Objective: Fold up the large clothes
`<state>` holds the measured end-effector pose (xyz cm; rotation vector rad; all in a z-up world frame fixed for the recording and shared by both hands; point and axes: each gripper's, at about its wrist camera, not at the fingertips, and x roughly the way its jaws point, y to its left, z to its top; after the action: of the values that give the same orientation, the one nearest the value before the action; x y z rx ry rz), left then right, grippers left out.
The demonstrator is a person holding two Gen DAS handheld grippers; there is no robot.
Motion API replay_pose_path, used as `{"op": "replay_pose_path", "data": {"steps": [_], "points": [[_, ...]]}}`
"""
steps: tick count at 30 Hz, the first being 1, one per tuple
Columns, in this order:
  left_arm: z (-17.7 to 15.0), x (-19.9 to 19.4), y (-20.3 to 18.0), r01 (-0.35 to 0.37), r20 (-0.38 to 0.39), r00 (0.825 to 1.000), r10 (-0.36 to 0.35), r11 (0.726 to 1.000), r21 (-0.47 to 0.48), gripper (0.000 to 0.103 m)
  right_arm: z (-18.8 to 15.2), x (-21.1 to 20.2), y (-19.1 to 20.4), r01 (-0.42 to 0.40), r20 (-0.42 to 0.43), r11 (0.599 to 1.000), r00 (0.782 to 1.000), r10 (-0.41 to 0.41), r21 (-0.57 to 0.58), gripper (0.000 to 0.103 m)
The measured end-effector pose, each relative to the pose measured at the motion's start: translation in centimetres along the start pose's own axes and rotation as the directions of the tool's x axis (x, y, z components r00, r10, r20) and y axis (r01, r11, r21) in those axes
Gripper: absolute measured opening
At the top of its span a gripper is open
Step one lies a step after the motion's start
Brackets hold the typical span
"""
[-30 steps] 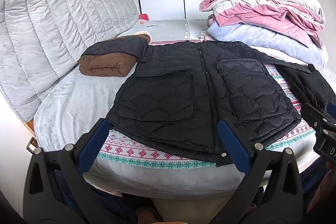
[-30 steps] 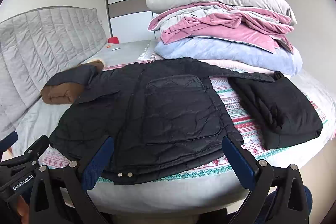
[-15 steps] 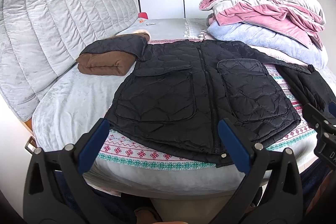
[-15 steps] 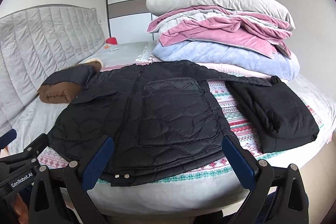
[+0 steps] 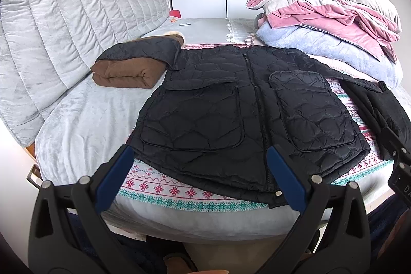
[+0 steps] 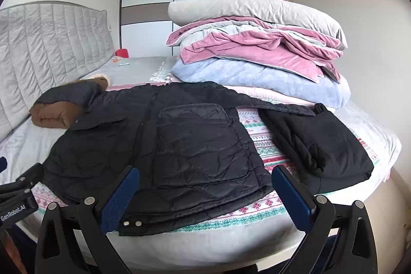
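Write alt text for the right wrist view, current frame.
A black quilted jacket lies spread flat, zipped, on a bed, its hem nearest the open right hand-held gripper, which holds nothing. A folded black garment lies to its right, a brown folded one under its left sleeve, and stacked bedding behind.

A home bedroom is showing here: a bed (image 5: 77, 125) with a grey quilted headboard (image 5: 64, 17) is taking up most of the room, a sliding-door wardrobe (image 6: 177, 7) is standing behind it, and folded blankets (image 6: 259, 63) are lying stacked under a pillow (image 6: 251, 12).
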<state>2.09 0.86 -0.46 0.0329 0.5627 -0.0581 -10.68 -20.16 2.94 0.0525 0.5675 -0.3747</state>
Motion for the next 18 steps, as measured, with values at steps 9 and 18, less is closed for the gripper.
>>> {"op": "replay_pose_path", "data": {"steps": [9,18], "points": [[0.1,1.6,0.7,-0.004,-0.037,0.999,0.005,1.000,0.018,0.103,-0.1,1.3,0.0,0.020,-0.013,1.000,1.000,-0.020,-0.007,0.103],[0.2,8.7,6.1,0.025,-0.170,0.984,-0.043,0.994,-0.106,0.103,-1.7,11.4,-4.8,-0.149,-0.156,0.989,0.976,0.150,0.021,0.103]]}}
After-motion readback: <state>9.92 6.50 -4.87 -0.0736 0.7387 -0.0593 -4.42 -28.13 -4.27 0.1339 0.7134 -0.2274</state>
